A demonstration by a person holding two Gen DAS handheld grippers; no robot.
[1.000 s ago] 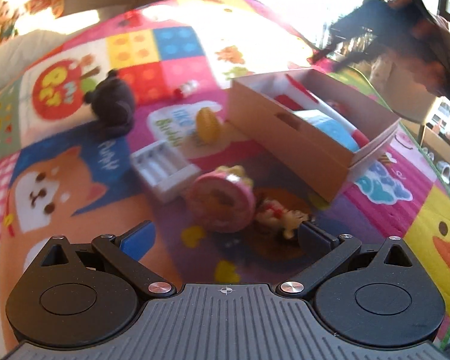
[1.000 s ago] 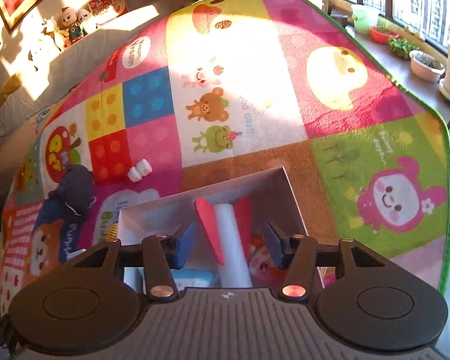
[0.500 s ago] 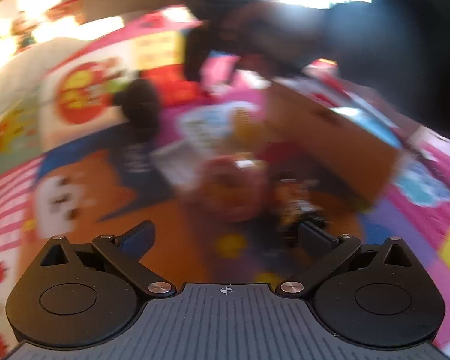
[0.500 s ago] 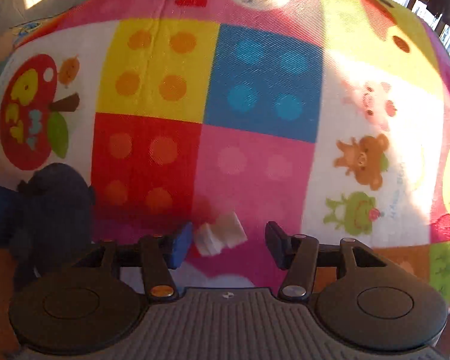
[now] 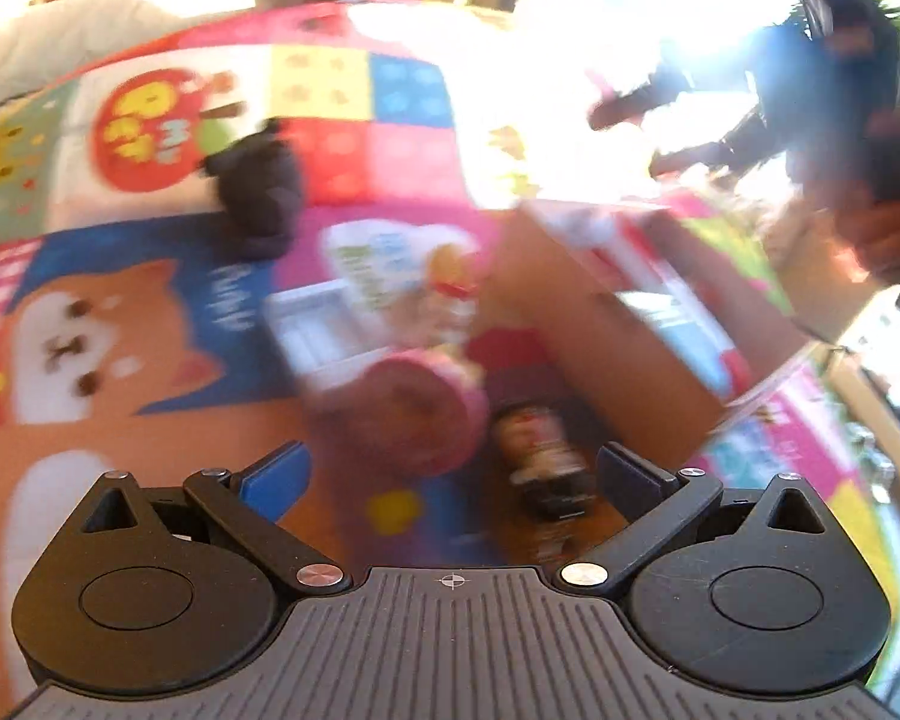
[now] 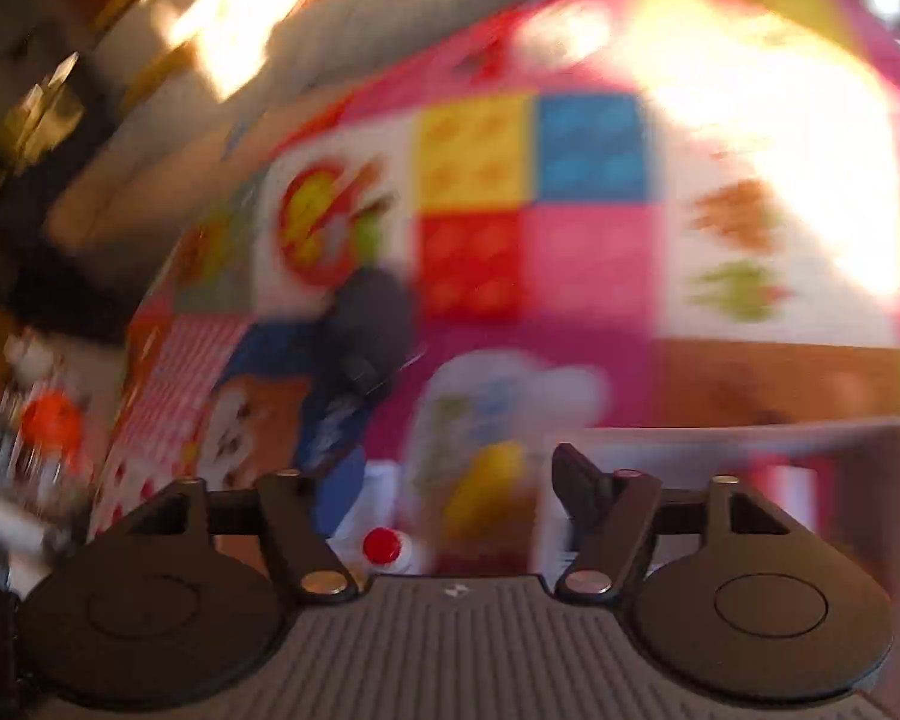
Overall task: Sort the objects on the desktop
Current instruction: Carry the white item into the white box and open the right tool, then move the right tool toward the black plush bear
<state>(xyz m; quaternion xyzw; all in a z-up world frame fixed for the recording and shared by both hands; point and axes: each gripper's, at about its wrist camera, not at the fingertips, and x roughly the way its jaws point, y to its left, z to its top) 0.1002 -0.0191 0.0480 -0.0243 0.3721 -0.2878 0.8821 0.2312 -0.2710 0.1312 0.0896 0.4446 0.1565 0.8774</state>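
Both views are blurred by motion. My left gripper (image 5: 450, 474) is open and empty, low over the play mat. Just ahead of it lie a pink round object (image 5: 414, 408) and a small figurine (image 5: 540, 450). Beyond them sit a white ribbed tray (image 5: 324, 324), a yellow toy (image 5: 450, 264) and a dark plush (image 5: 258, 192). The cardboard box (image 5: 618, 330) stands to the right, with items inside. My right gripper (image 6: 450, 480) is open and empty. A small red-capped white item (image 6: 384, 546) lies close under it, beside the yellow toy (image 6: 486, 492). The box (image 6: 750, 480) is at right.
The colourful play mat (image 5: 120, 324) covers the surface. The dark plush (image 6: 372, 312) shows in the right wrist view at mid left. A person's dark-sleeved arm (image 5: 858, 120) is at the far right of the left wrist view. Blurred clutter (image 6: 36, 432) lies off the mat's left edge.
The right gripper swung from over the box out to the small white item and has now pulled back toward the box, jaws wider. The left gripper shifted slightly; both views are blurred.
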